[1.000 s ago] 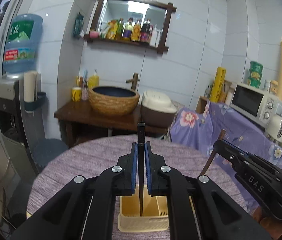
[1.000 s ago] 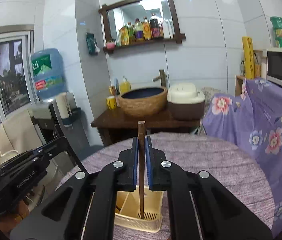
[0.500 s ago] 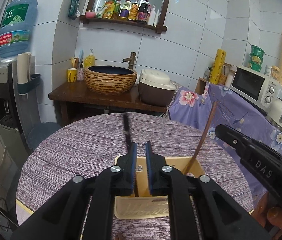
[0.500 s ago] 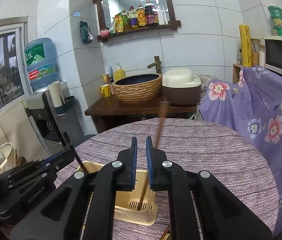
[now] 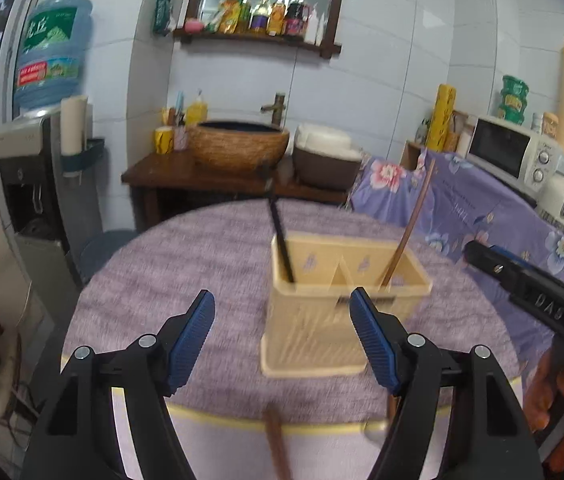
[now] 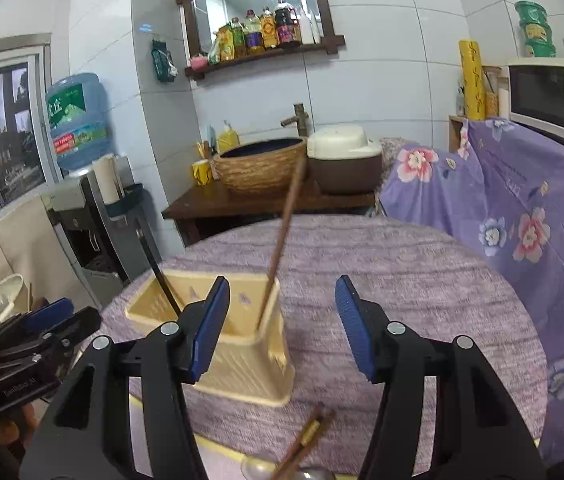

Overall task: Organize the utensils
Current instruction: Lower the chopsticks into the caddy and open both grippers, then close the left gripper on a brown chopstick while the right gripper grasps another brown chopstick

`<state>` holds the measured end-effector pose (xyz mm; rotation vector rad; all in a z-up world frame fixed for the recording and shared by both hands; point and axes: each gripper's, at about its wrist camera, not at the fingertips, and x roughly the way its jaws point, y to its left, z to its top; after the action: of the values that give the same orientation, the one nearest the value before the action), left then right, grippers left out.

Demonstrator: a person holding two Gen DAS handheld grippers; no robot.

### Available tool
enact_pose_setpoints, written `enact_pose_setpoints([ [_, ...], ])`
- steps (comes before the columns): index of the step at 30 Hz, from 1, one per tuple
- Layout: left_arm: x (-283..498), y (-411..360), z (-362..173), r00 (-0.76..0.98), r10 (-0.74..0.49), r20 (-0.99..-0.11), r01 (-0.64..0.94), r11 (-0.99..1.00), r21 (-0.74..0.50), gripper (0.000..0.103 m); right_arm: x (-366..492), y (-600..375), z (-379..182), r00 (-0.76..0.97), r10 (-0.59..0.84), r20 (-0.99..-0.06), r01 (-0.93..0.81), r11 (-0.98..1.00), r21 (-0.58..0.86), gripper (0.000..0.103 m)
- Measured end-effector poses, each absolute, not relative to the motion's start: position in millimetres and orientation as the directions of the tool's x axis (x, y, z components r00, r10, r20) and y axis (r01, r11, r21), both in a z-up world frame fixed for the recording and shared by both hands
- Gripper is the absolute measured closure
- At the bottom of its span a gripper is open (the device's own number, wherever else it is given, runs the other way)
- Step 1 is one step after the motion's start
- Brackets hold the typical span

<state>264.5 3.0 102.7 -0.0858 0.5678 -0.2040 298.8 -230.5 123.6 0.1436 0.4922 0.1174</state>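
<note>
A cream utensil holder point(image 5: 342, 300) with two compartments stands on the round purple table point(image 5: 201, 264). A black utensil point(image 5: 277, 232) leans in its left compartment and a brown wooden one point(image 5: 410, 228) in its right. My left gripper point(image 5: 282, 336) is open and empty, just in front of the holder. My right gripper point(image 6: 282, 320) is open and empty, near the holder point(image 6: 241, 344), where the black utensil point(image 6: 157, 268) and the brown one point(image 6: 282, 240) also show. More brown utensils point(image 6: 306, 440) and a spoon point(image 6: 253, 468) lie at the table's near edge.
A brown handle point(image 5: 277, 440) lies at the near edge in the left wrist view. Behind the table stand a wooden stand with a basket basin point(image 5: 237, 148), a rice cooker point(image 5: 326, 156), a flowered cloth with a microwave point(image 5: 514, 152) and a water dispenser point(image 5: 45, 80).
Both grippers let go of their utensils, opened wide and drew back and up. The black and brown utensils now lean in the holder.
</note>
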Motion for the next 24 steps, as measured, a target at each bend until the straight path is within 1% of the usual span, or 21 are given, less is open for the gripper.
enact_pose_setpoints([
  [1,262,5,95,0.810,-0.215,-0.545,0.168,0.976,-0.137,0.037,294,-231,115,0.868,0.137,-0.478,-0.072,0.986,0.152,0.042],
  [3,256,8,70,0.767,-0.209,-0.607,0.166,0.978,-0.127,0.048,284,-231,93,0.844,0.121,-0.523,-0.066,0.990,0.123,0.042],
  [4,253,10,60,0.749,-0.205,-0.630,0.162,0.979,-0.126,0.051,281,-231,81,0.828,0.112,-0.549,-0.061,0.992,0.110,0.042],
  [5,250,11,48,0.725,-0.206,-0.657,0.163,0.978,-0.127,0.056,278,-232,69,0.811,0.104,-0.575,-0.054,0.993,0.103,0.042],
  [9,240,18,10,0.648,-0.226,-0.727,0.161,0.974,-0.160,0.071,271,-240,24,0.728,0.109,-0.676,-0.023,0.991,0.135,0.042],
  [12,237,20,-8,0.608,-0.254,-0.752,0.163,0.967,-0.195,0.075,264,-247,3,0.698,0.121,-0.706,0.005,0.985,0.174,0.042],
  [15,238,13,-16,0.589,-0.259,-0.765,0.174,0.966,-0.193,0.077,257,-248,-6,0.694,0.122,-0.710,0.012,0.984,0.180,0.042],
  [18,238,9,-21,0.577,-0.272,-0.770,0.182,0.962,-0.203,0.078,255,-248,-8,0.691,0.130,-0.711,0.008,0.982,0.187,0.042],
  [24,237,0,-26,0.565,-0.266,-0.781,0.201,0.962,-0.183,0.080,255,-241,-5,0.693,0.132,-0.709,-0.002,0.984,0.181,0.042],
])
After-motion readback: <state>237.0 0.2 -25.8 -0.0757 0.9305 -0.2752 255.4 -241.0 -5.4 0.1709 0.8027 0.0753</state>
